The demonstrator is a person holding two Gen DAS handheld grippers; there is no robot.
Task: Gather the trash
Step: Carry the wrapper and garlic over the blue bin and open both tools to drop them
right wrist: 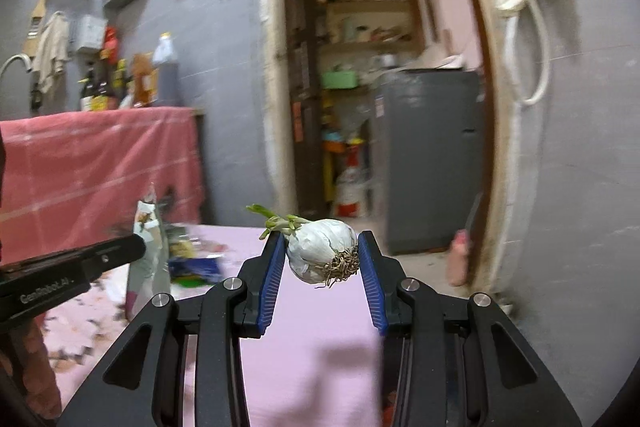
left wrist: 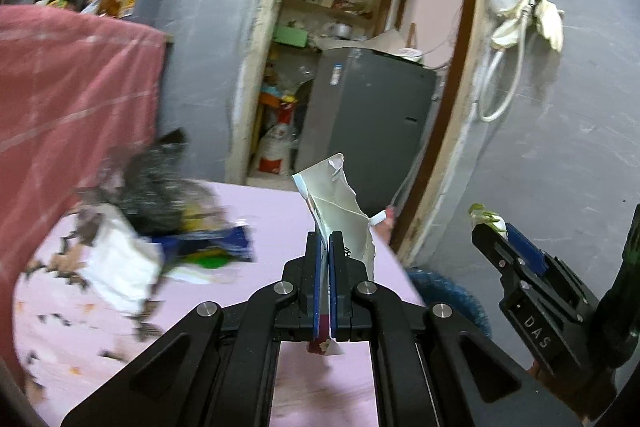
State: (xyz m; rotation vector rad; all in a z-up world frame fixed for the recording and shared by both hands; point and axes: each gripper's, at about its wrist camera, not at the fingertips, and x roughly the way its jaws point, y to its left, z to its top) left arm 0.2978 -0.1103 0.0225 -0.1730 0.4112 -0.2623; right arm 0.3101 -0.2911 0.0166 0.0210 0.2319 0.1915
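White garlic bulb (right wrist: pixel 322 251) between right tongs (right wrist: pixel 322 259)

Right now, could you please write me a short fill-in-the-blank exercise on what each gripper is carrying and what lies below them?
1. The left gripper is shut on a torn white ____.
2. The right gripper holds a sprouted ____ bulb between its jaws.
3. Both grippers hang over a surface covered in a ____ cloth.
4. More trash lies on that cloth to the ____ of the left gripper.

Missing words: carton; garlic; pink; left
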